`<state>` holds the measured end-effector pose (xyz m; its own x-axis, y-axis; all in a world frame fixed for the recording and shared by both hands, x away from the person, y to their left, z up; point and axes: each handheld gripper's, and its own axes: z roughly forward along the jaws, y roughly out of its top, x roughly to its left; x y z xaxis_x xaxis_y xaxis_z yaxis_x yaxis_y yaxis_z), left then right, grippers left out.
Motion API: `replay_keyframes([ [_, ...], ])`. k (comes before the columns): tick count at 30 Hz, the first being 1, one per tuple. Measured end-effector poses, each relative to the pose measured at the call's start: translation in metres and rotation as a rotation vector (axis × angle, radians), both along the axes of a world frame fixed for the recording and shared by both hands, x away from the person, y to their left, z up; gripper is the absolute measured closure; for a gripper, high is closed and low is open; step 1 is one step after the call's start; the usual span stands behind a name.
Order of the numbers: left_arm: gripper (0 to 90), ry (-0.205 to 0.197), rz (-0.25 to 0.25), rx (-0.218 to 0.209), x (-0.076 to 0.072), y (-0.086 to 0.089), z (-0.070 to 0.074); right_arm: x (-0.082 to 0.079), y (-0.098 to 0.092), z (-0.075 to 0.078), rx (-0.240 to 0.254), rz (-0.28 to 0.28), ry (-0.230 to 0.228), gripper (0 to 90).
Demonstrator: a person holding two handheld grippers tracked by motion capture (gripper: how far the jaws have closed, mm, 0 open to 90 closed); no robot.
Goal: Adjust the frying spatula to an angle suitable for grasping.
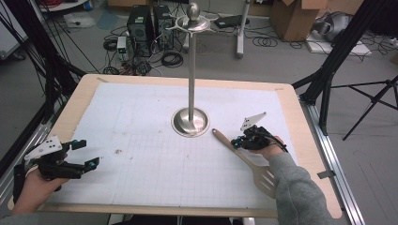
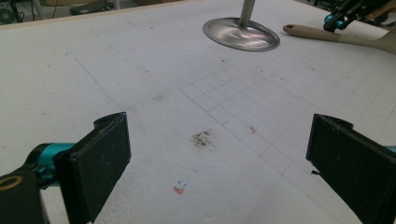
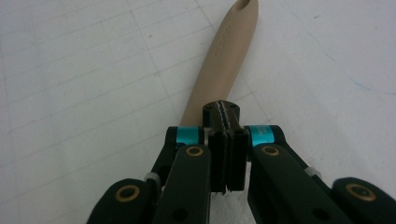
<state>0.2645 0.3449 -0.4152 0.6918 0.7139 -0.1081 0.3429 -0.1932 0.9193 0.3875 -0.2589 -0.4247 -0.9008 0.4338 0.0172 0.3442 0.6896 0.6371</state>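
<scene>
My right gripper (image 3: 226, 109) is closed above the spatula (image 1: 244, 157); my left gripper (image 2: 219, 158) waits wide; spatula not yet on the stand (image 1: 191, 70), I think.

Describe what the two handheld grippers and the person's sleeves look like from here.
Both are black linkage frames with teal collars and brass-coloured pivot pins. The left gripper has flat black rectangular fingers and a grey three-cornered plate on top; the right gripper carries the same plate and a black cable. The right forearm wears a grey sleeve.
</scene>
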Motion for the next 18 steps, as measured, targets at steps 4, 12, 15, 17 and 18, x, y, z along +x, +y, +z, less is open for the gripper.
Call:
replay_keyframes([
  [4, 6.9, 0.002, -0.001, 0.001, 0.0, 0.0, 0.0, -0.001, 0.003, 0.0, 0.006, 0.03, -0.001, 90.0],
  [12, 6.9, 0.005, -0.001, 0.007, 0.0, -0.001, -0.001, -0.003, 0.01, -0.001, 0.019, 0.089, 0.008, 90.0],
  [15, 6.9, 0.006, -0.003, 0.01, 0.0, -0.001, -0.001, -0.004, 0.01, -0.001, 0.012, 0.096, 0.001, 90.0],
  [17, 6.9, 0.005, -0.003, 0.007, 0.0, -0.001, -0.001, -0.004, 0.011, -0.001, 0.009, 0.099, -0.007, 90.0],
  [18, 6.9, 0.005, -0.003, 0.007, 0.0, -0.001, -0.001, -0.005, 0.011, 0.0, 0.005, 0.093, -0.013, 90.0],
])
